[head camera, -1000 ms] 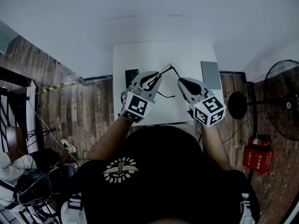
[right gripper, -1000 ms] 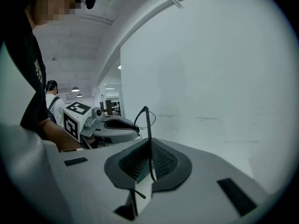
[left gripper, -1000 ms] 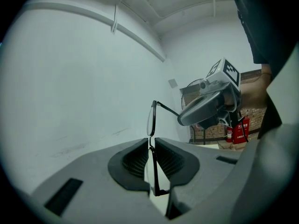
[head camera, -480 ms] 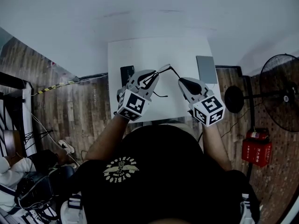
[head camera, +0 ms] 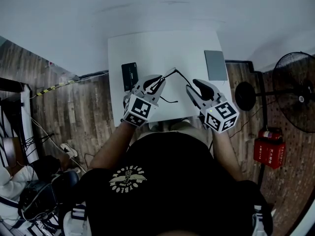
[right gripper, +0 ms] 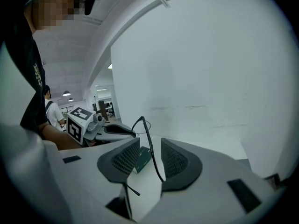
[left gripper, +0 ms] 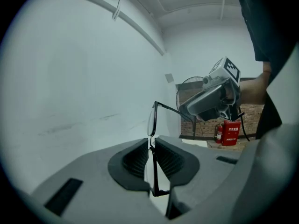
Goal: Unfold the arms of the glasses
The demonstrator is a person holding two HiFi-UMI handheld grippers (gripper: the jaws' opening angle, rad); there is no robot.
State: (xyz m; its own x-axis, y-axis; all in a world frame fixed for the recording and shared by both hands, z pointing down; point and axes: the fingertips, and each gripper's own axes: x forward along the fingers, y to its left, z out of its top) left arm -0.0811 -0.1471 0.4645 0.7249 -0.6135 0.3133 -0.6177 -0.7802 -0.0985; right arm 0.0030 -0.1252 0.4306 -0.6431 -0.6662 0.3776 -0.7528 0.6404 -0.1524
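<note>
Your left gripper [head camera: 158, 80] has its fingers pinching the glasses [left gripper: 152, 118] by the front frame, holding them above the white bench [head camera: 162, 53]. Your right gripper [head camera: 192, 86] has its fingers opening, with the glasses' swung-out arm [right gripper: 150, 148] loose between them. A dark box [head camera: 129, 74] lies on the bench past the left gripper and a grey slab [head camera: 215, 65] past the right, both apart from the glasses.

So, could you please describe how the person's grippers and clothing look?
Both the left gripper and right gripper are light grey moulded shells tapering forward, with dark ribbed pads inside. Each carries a white cube printed with black square markers. The right gripper's jaws are opening, the glasses arm between them. The person wears a black short-sleeved T-shirt with a pale winged emblem.
</note>
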